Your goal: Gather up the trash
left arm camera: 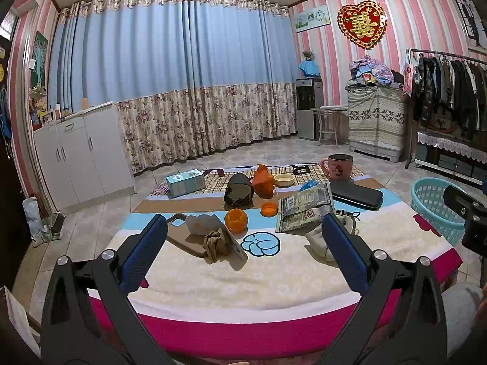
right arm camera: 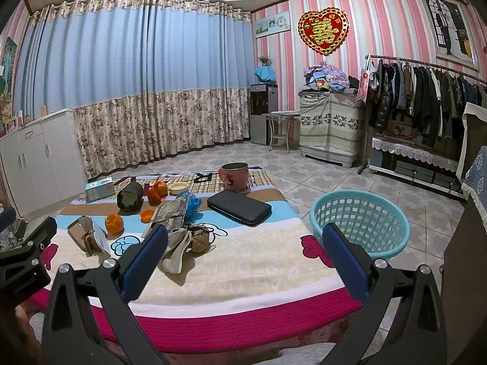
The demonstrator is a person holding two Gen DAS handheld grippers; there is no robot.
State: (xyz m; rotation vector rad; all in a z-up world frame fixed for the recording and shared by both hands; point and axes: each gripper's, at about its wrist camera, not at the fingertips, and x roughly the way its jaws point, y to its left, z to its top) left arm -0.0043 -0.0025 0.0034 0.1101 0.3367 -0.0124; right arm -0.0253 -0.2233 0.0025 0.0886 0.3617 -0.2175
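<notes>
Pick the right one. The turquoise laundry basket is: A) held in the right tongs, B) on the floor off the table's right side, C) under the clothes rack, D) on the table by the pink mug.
B: the turquoise laundry basket stands on the tiled floor beside the table, apart from the open right tongs.

A red heart-shaped wall ornament [right arm camera: 323, 30] on the striped wallpaper bears a large golden double-happiness character, 囍, with smaller gold characters at its top too small to read. On the plaid cloth [right arm camera: 210, 182] at the far end of the table, a big black letter "R" shows, lying turned about as seen from the right wrist. The snack wrapper [left arm camera: 304, 206] carries print and a small red-and-white logo, too blurred to read. Print on the tissue box [left arm camera: 185, 182] is likewise unreadable.
</notes>
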